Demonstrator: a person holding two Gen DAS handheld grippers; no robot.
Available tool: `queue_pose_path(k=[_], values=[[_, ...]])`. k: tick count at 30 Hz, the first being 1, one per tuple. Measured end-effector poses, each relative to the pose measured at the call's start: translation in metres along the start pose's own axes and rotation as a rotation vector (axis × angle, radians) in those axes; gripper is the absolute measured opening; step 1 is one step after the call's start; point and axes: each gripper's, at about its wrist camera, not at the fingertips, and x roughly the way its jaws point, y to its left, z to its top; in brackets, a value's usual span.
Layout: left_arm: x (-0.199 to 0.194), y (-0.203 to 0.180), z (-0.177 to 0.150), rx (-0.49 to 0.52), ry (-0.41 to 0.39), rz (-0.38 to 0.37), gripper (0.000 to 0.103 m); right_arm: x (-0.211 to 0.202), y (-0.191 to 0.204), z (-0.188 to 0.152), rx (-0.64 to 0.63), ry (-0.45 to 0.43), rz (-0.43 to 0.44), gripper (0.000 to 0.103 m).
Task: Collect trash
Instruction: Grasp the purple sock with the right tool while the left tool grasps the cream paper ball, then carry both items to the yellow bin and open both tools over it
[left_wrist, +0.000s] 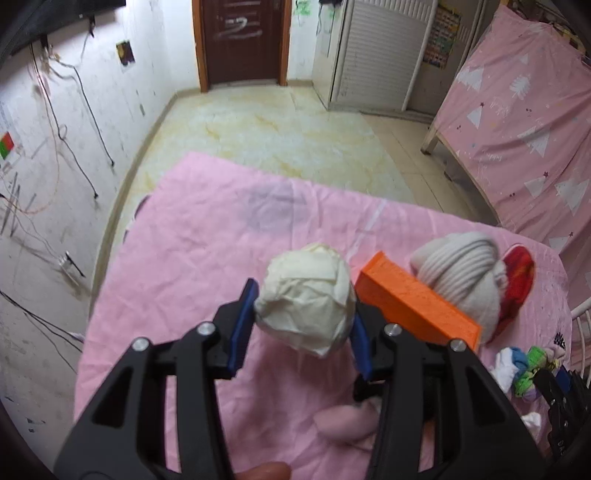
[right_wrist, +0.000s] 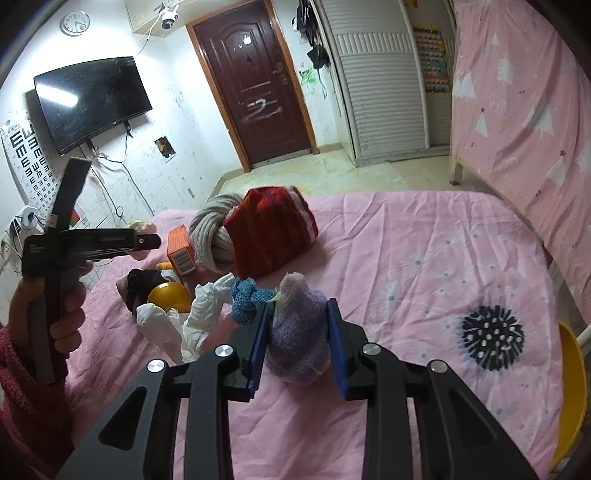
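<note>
Small bedroom, pink sheet (left_wrist: 207, 229) spread flat over the work surface, brown door (right_wrist: 255, 96) at the far wall, wall TV (right_wrist: 92, 99) on the left.

Left gripper (left_wrist: 304, 317): jaws partly closed around a crumpled cream paper ball (left_wrist: 306, 299), blue pads touching both of its sides. Ball sits right at the fingertips, bulging forward past them, lifted slightly off the sheet (shadow underneath). Orange box (left_wrist: 417, 299) just beside the ball on the right, grey-white ribbed knit (left_wrist: 454, 273) and red knit (left_wrist: 517, 280) behind that.

Right gripper (right_wrist: 297, 332): closed tight on a purple-white balled sock (right_wrist: 299, 339), pads pressed into it on both sides. Sock fills the gap between the fingers, lower end resting on the sheet. Blue knit bundle (right_wrist: 247, 299) touching the sock's upper left, crumpled white tissue (right_wrist: 199, 317) just left of that, yellow ball (right_wrist: 168, 295) further left. Black spiky ball (right_wrist: 493, 338) well apart on the right (untouched).

Hand (right_wrist: 62, 310) in a pink fuzzy sleeve on the left gripper's handle, in the right wrist view.
</note>
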Motion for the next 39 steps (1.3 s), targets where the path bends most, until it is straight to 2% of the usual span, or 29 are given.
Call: queue_pose_path(k=[7, 15, 24, 33, 39], values=[[-0.035, -0.014, -0.002, 0.031, -0.073, -0.024, 0.044, -0.028, -0.006, 0.002, 0.015, -0.083, 0.004, 0.024], [-0.081, -0.064, -0.01, 0.125, -0.154, -0.095, 0.044, -0.076, -0.028, 0.006, 0.069, -0.226, -0.029, 0.024], [-0.114, -0.148, -0.03, 0.293, -0.199, -0.182, 0.044, -0.127, -0.077, -0.005, 0.154, -0.34, -0.094, 0.024], [-0.129, -0.244, -0.058, 0.479, -0.192, -0.272, 0.044, -0.167, -0.135, -0.025, 0.254, -0.403, -0.164, 0.024], [-0.128, -0.305, -0.076, 0.577, -0.155, -0.326, 0.044, -0.19, -0.168, -0.036, 0.301, -0.443, -0.229, 0.024]])
